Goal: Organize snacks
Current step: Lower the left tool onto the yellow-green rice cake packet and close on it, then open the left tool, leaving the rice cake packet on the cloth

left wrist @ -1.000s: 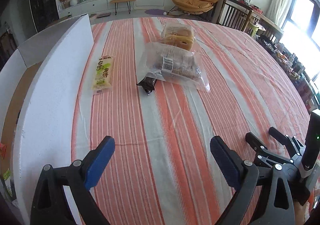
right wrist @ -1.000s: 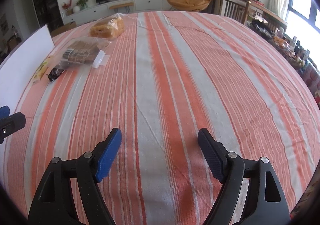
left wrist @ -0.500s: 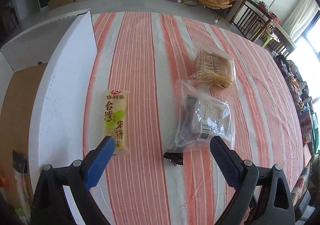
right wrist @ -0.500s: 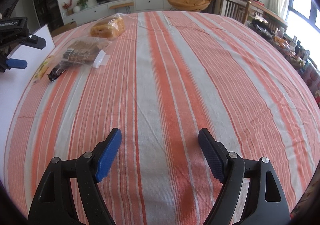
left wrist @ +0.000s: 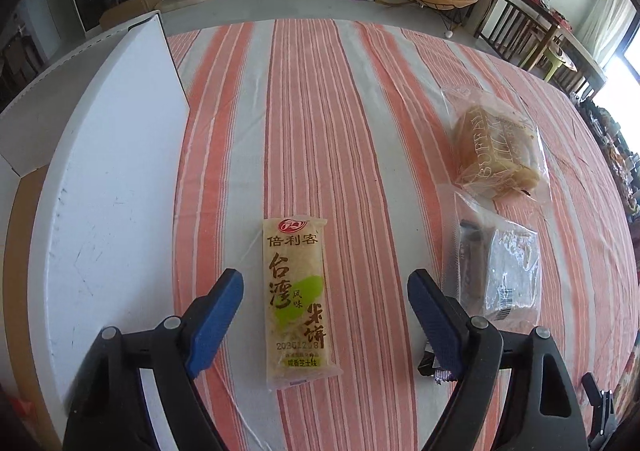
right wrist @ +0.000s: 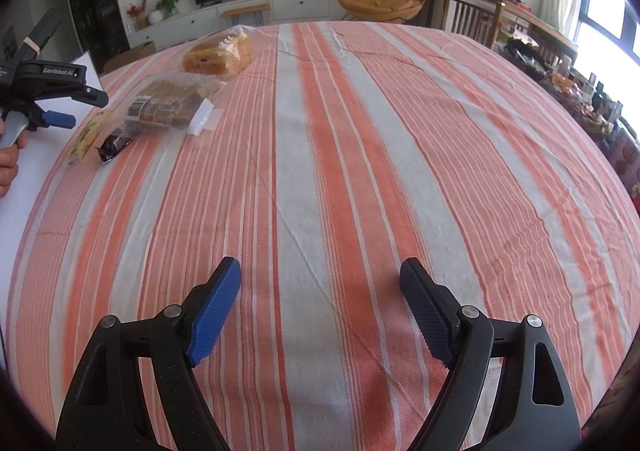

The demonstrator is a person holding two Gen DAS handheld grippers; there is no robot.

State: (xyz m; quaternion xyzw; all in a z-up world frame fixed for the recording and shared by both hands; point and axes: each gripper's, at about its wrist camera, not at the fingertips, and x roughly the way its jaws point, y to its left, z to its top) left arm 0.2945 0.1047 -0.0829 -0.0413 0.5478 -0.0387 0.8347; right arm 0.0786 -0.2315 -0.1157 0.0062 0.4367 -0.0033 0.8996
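A yellow rice-cracker packet (left wrist: 297,301) lies lengthwise on the striped tablecloth, straight between the blue pads of my left gripper (left wrist: 324,291). Its jaws are closing but stand well clear of the packet on both sides. To the right lie a clear bag of brown biscuits (left wrist: 498,275), a bagged bread loaf (left wrist: 496,153) and a small dark wrapper (left wrist: 430,365) half hidden behind the right finger. My right gripper (right wrist: 320,293) hovers over bare cloth, its jaws opening with nothing between them. It sees the left gripper (right wrist: 52,107) and the snacks far left.
A white box flap (left wrist: 108,187) rises along the left of the table, with the brown box interior (left wrist: 16,251) beyond it. A hand (right wrist: 8,159) holds the left gripper. Chairs (left wrist: 516,25) and a cluttered side table (right wrist: 560,71) stand past the far right edge.
My left gripper has travelled forward and to the left, from bare cloth to above the yellow packet, and its jaws have narrowed a little. The right gripper has stayed put.
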